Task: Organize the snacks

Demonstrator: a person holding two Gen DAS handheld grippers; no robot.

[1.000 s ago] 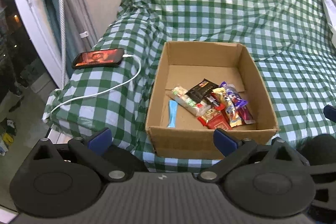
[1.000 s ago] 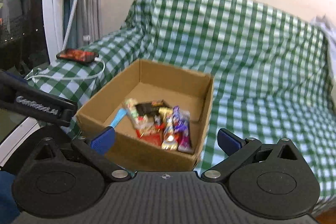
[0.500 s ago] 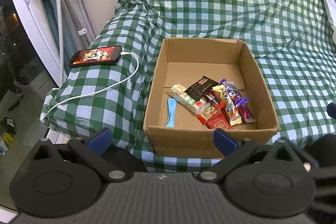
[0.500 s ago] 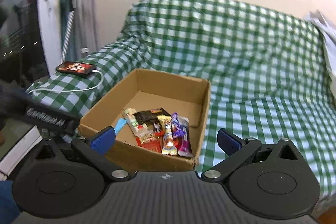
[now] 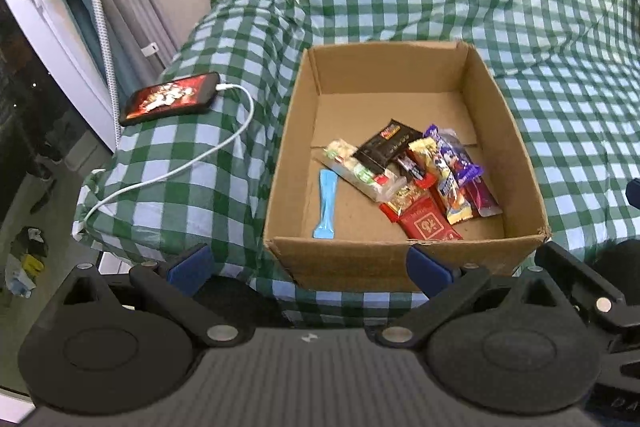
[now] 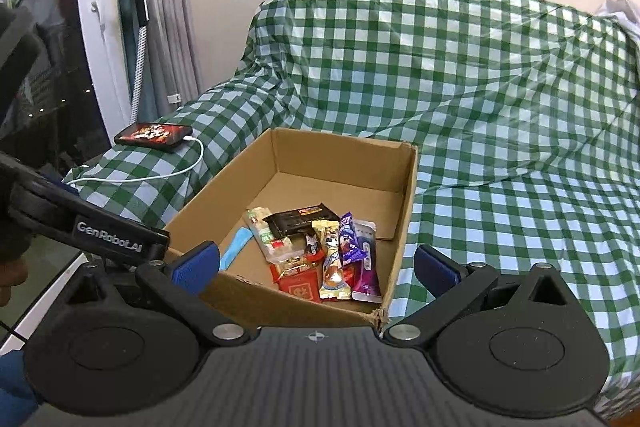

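An open cardboard box [image 5: 496, 95] [image 6: 408, 195] rests on a green checked cover. Inside lies a heap of snacks [image 5: 416, 179] [image 6: 320, 251]: a black packet [image 5: 386, 147], a purple packet [image 5: 456, 159], a red packet [image 5: 428, 225], a clear wrapped bar [image 5: 356, 171] and a pale blue stick [image 5: 326, 203] [image 6: 238, 247] off to the left. My left gripper [image 5: 310, 265] hangs open in front of the box's near wall, empty. My right gripper [image 6: 316, 265] is open too, above the box's near right corner, empty. The left gripper's black body [image 6: 80, 227] shows at the right wrist view's left edge.
A phone [image 5: 172, 99] [image 6: 154, 135] with a lit screen lies on the covered armrest, with a white cable [image 5: 192, 163] trailing off the edge. A clip stand [image 6: 140, 7] and curtains are at the far left. The checked seat [image 6: 520, 211] stretches right of the box.
Both wrist views have risen and drawn slightly nearer the box, which now sits lower in the right wrist view. The snacks have not moved. Both grippers stay open.
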